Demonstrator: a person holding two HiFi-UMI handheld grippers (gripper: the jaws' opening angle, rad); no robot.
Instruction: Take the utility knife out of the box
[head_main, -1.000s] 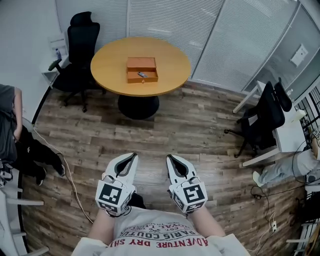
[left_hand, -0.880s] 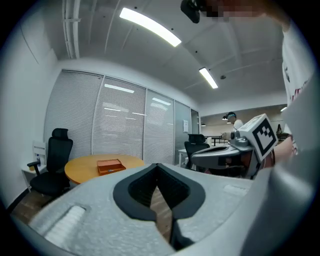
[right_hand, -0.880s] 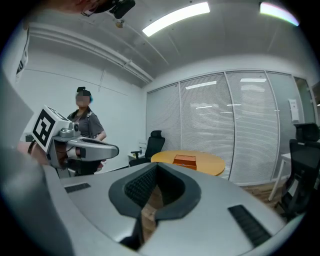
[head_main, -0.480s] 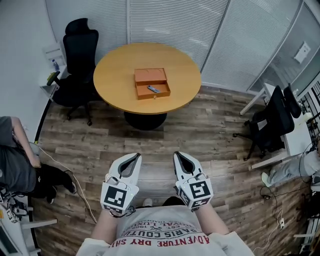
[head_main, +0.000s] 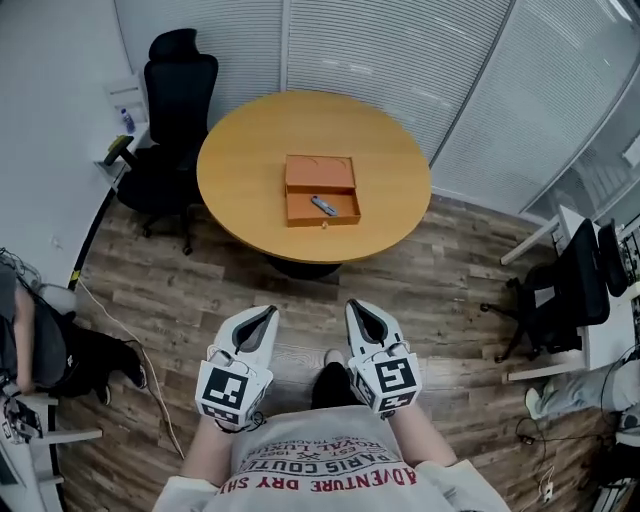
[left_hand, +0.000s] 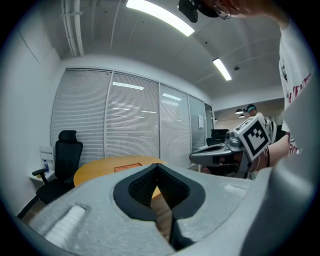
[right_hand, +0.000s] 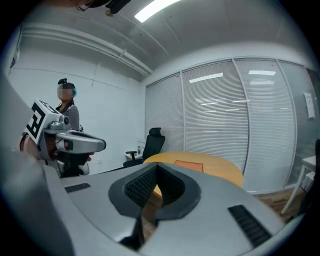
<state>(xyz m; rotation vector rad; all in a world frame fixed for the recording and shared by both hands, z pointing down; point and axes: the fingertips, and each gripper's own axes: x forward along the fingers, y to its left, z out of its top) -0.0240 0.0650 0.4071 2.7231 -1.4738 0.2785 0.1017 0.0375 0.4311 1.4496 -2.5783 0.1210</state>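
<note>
The plank floor (head_main: 200, 290) fills most of the room. A round wooden counter (head_main: 250, 190) stands well ahead of the person, with a black office chair (head_main: 180, 90) just beside its far left edge. An orange box (head_main: 300, 210) lies open at the middle of the counter, and the utility knife (head_main: 323, 206) rests inside its near half. The left gripper (head_main: 267, 311) and right gripper (head_main: 354, 305) are held side by side, well short of the counter. Each has its jaws pressed together on nothing.

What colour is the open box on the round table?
Orange-brown box, more orange than the tan table under it; the head view shows it best.
</note>
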